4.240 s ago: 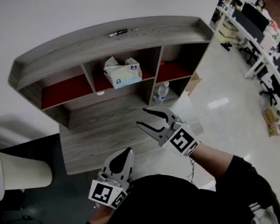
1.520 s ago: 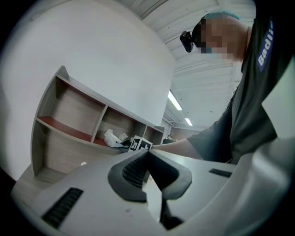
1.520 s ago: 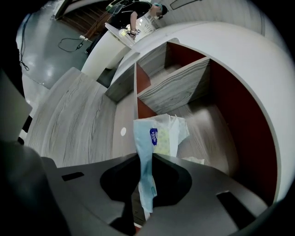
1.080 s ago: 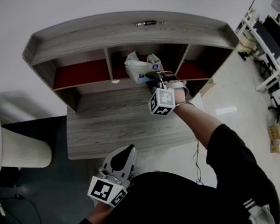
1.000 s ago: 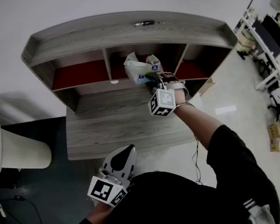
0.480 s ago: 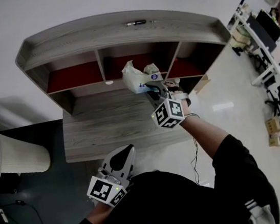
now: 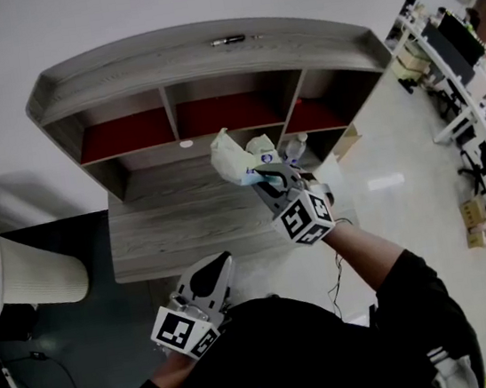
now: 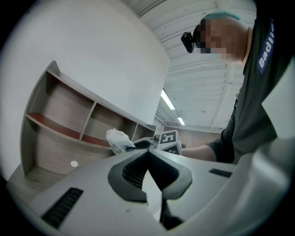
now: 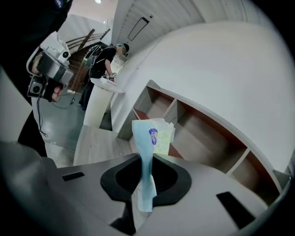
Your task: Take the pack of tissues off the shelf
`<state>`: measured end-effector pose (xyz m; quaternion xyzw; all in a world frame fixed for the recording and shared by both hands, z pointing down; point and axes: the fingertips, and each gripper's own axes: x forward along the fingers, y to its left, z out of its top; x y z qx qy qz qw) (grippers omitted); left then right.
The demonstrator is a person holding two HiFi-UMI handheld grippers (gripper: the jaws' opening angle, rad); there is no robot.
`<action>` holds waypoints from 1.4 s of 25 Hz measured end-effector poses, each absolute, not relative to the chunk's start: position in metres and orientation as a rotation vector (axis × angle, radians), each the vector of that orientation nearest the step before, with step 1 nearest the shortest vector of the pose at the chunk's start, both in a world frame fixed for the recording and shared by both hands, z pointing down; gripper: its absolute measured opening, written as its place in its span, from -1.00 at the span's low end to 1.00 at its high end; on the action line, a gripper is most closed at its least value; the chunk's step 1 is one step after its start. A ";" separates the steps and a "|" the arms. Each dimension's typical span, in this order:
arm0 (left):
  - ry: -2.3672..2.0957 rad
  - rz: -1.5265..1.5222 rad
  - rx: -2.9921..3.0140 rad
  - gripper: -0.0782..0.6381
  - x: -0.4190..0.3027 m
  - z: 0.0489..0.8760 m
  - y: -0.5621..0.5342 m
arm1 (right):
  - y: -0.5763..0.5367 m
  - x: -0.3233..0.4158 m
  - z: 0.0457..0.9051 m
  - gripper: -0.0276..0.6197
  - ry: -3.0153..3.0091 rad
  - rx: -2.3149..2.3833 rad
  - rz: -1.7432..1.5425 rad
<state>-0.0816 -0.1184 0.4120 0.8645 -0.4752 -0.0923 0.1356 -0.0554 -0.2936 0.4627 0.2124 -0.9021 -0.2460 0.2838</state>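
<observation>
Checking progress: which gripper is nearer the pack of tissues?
Right. The right gripper is shut on the pack of tissues, holding it above the desk; the left gripper hangs shut near the person's body, well away from it.

Setting: open-plan office. Rows of desks (image 7: 460, 93) with monitors (image 7: 458, 35) well right of the right tool (image 7: 266, 176); glossy floor (image 7: 377, 188) beneath; strip lights (image 8: 167, 99) on the ceiling (image 8: 203, 87).

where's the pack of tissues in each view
Head view: pack of tissues just above centre, held by the right tongs in front of the shelf.
Left gripper view: pack of tissues small, left of centre, before the shelf.
Right gripper view: pack of tissues at centre, pinched between the jaws, shelf behind.
Shared landmark: the shelf with red-floored compartments.
</observation>
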 end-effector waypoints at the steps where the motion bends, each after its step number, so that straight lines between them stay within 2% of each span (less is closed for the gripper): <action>1: -1.373 -0.267 2.507 -0.79 -0.081 0.412 -0.118 | -0.289 -0.053 0.463 -0.72 -2.434 0.568 -0.625; 12: -1.307 -0.247 2.550 -0.79 -0.066 0.408 -0.118 | -0.238 -0.035 0.457 -0.72 -2.652 0.537 -0.259; 35: -1.275 -0.275 2.576 -0.79 -0.048 0.403 -0.107 | -0.159 -0.016 0.431 -0.72 -2.920 0.431 0.154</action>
